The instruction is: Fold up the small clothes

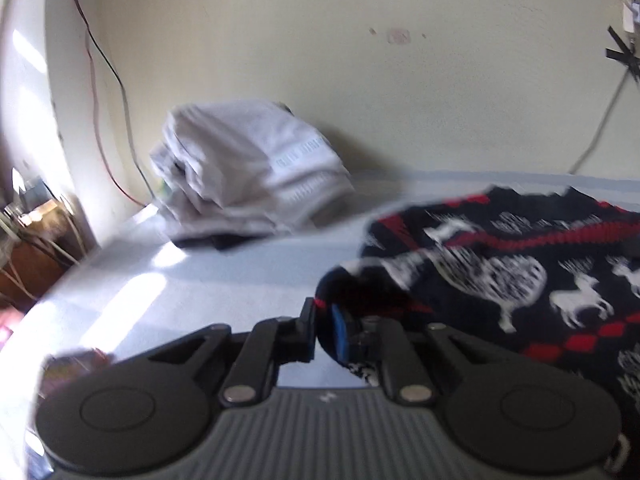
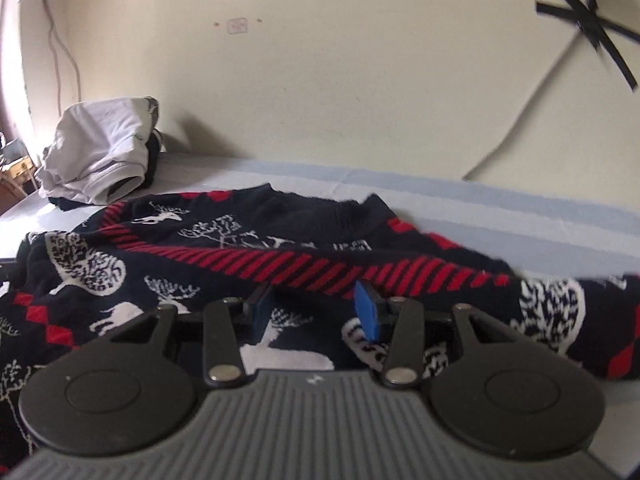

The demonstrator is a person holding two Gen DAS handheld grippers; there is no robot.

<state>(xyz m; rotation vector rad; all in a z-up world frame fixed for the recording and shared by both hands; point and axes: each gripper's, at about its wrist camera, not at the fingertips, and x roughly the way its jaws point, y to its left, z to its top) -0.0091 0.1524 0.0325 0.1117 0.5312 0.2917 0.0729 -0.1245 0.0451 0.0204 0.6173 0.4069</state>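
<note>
A dark navy knit sweater (image 2: 280, 264) with red stripes and white reindeer lies spread on the pale table; it also shows in the left wrist view (image 1: 520, 272). My left gripper (image 1: 323, 330) is nearly closed, pinching a dark edge of the sweater's left side between its blue pads. My right gripper (image 2: 316, 314) is open and empty, hovering low over the middle of the sweater, below the red striped band. The view is blurred.
A pile of folded white and grey clothes (image 1: 248, 172) sits at the back left against the wall, also in the right wrist view (image 2: 100, 152). The pale blue table surface (image 1: 180, 280) ends at a left edge, with cables and clutter (image 1: 28, 216) beyond.
</note>
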